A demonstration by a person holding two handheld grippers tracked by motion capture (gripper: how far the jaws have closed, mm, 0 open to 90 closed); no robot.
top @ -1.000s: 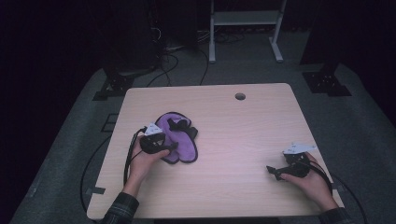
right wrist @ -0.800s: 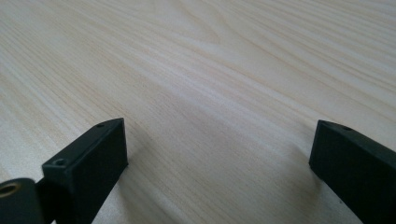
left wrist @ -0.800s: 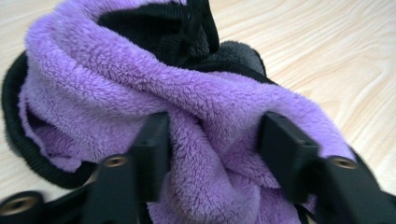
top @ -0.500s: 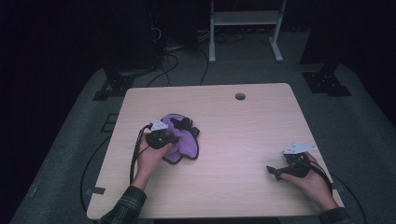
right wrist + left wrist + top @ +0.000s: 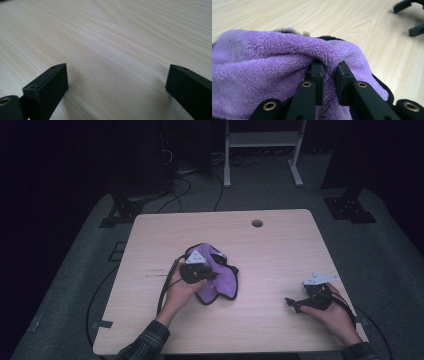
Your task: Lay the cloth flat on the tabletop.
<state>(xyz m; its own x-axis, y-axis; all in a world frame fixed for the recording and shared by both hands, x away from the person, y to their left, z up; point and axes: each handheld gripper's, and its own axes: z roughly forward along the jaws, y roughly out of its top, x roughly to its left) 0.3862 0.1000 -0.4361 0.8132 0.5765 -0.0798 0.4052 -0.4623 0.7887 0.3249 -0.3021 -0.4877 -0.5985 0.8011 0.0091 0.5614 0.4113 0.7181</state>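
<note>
Left tongs [image 5: 212, 276]: the jaws have just been closing and now stand narrow, pinching a fold of the cloth [image 5: 216, 279]. In the left gripper view the two pads sit close together with purple fleece bunched between them [image 5: 329, 75]; the grip is on a raised ridge near the cloth's edge, not on the bulk. The left hand [image 5: 181, 290] carries these tongs near the table's middle.

Cloth: purple fleece with a dark border [image 5: 387, 92], crumpled in a heap on the table [image 5: 280, 245]. Most of it lies ahead of and around the left jaws, partly lifted at the pinch and otherwise resting on the wood. It has no clear long axis in this state; the heap is roughly as broad as it is deep.

Governing relation: the cloth is at the left tongs and well apart from the right tongs [image 5: 295, 304], with bare table between. The left hand is the nearer by far. Judged from this, any spreading or folding would require the right tongs to cross toward the cloth's free edge, which faces them.

Right tongs: jaws wide, nothing between them, low over bare wood [image 5: 112, 50]. The right hand [image 5: 332, 312] rests near the table's near edge.

Markings: no brand, label or legible writing found on cloth, tongs or table.
</note>
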